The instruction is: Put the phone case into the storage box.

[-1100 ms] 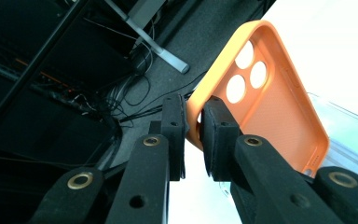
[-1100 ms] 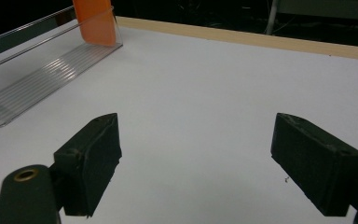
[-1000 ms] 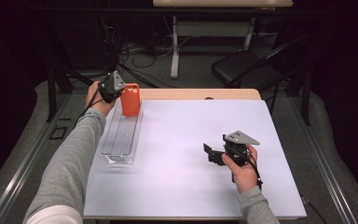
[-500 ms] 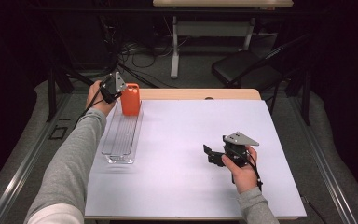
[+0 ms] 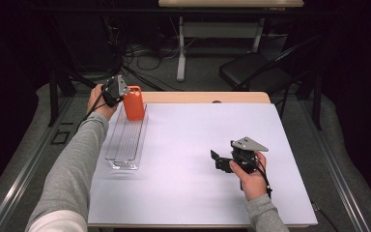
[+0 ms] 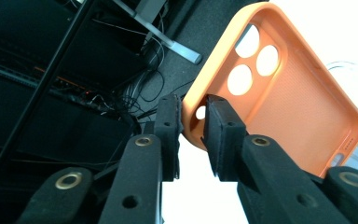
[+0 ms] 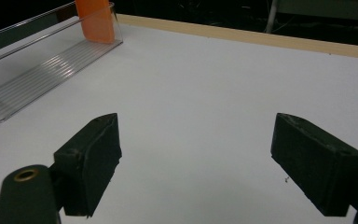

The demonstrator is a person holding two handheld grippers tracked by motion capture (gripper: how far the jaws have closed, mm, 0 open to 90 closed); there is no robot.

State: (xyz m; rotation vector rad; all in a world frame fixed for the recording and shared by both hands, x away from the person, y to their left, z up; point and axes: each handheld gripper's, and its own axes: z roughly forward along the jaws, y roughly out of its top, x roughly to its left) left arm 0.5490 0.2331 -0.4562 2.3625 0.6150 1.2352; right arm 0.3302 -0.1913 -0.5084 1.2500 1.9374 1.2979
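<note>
1. Orange phone case point(image 6: 279, 88): soft-looking, rounded corners, three round camera cut-outs plus a smaller hole near one corner; inner face textured. No brand or lettering is readable on it.
2. Location: the phone case stands upright at the far end of a clear plastic tray point(image 5: 125, 140) with a ribbed floor, on the table's left side.
3. Left gripper point(image 6: 193, 128): jaws straddle the case's edge near its camera corner. They have just been opening; a slight gap shows at the pads, so the grip is released.
4. Right gripper point(image 7: 196, 158): jaws spread wide with nothing between them, low over the table, well apart from the tray.
5. Surface: white tabletop point(image 5: 198, 193) with a wooden far edge.
6. Room: dark, with grey floor, loose cables, a table leg frame and a black chair point(image 5: 256, 72) behind.
</note>
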